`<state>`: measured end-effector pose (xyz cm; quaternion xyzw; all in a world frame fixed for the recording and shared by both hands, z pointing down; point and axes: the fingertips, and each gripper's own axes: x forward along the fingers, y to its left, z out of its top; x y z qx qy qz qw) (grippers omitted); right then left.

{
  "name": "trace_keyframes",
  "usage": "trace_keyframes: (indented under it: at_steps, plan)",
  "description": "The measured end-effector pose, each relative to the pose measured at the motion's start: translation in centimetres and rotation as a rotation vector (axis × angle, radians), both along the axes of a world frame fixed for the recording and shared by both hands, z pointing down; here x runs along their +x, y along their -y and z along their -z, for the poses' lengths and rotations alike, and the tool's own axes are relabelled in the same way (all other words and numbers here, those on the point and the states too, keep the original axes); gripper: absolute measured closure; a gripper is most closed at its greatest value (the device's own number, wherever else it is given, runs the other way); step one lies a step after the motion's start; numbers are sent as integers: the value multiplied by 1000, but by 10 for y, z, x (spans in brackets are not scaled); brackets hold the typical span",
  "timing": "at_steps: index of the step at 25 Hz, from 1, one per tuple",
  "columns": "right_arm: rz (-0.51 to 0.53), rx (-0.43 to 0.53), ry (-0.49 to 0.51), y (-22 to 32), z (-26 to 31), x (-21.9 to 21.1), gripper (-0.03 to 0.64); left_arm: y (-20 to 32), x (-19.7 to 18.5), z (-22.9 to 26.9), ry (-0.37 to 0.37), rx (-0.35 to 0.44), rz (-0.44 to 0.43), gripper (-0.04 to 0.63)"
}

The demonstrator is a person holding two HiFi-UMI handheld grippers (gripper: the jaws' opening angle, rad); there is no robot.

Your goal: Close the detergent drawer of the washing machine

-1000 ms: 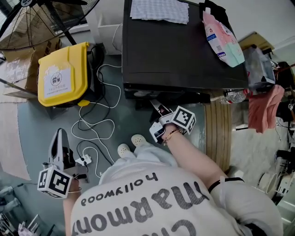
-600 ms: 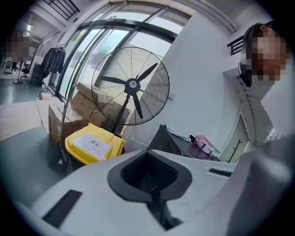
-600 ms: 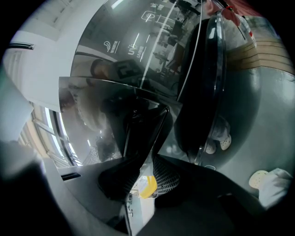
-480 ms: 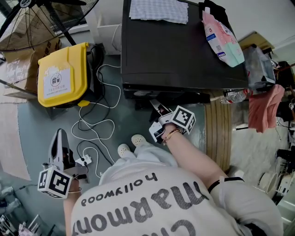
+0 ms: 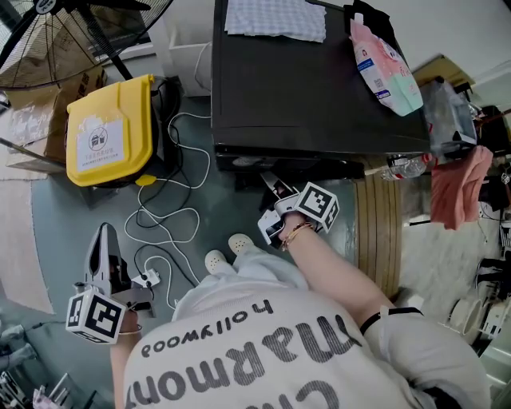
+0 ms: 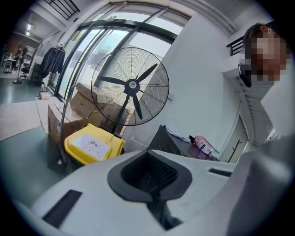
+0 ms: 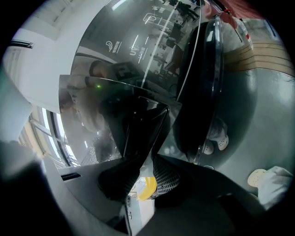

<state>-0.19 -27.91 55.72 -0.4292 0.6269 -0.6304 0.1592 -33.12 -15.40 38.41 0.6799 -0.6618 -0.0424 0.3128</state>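
Note:
The black washing machine (image 5: 311,88) stands at the top of the head view, and its round door (image 7: 203,83) fills the right gripper view. The detergent drawer (image 5: 267,182) sticks out from the machine's front at its left side. My right gripper (image 5: 273,194) is at the drawer's outer end. In the right gripper view the drawer's glossy dark front (image 7: 138,120) runs down between the pads of that gripper (image 7: 138,184), which is shut on it. My left gripper (image 5: 102,236) hangs low at the left, far from the machine. It is shut and empty, with its pads (image 6: 150,175) together.
A yellow bin (image 5: 108,132) and a large fan (image 5: 64,32) stand left of the machine. White cables (image 5: 172,216) lie on the floor between them. A pink pack (image 5: 383,60) and a checked cloth (image 5: 275,17) lie on the machine. A wooden pallet (image 5: 377,232) stands to its right.

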Motion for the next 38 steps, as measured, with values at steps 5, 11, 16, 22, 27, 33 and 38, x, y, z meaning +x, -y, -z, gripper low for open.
trace_keyframes:
  at_steps: [5, 11, 16, 22, 27, 33, 38]
  plan:
    - [-9, -3, -17, -1, -1, 0, 511, -6, -3, 1, -1, 4, -3, 588]
    - [-35, -4, -37, -2, -1, -1, 502, -12, -10, 7, 2, 25, -20, 588]
    - [-79, -25, -6, -4, -2, 0, 502, -22, -18, 11, 2, 39, -35, 588]
    - [-154, -54, -57, -18, 0, 15, 502, -32, -22, 10, -10, 38, -66, 588]
    - [-201, -83, -89, -40, 17, 19, 518, -33, -14, 3, -50, 35, -107, 588]
    - [-223, 38, -120, -51, 77, 22, 558, -16, 20, 14, -55, 78, -220, 588]
    - [-181, 206, -184, -56, 143, 25, 564, -6, 52, 27, -82, 96, -252, 588]
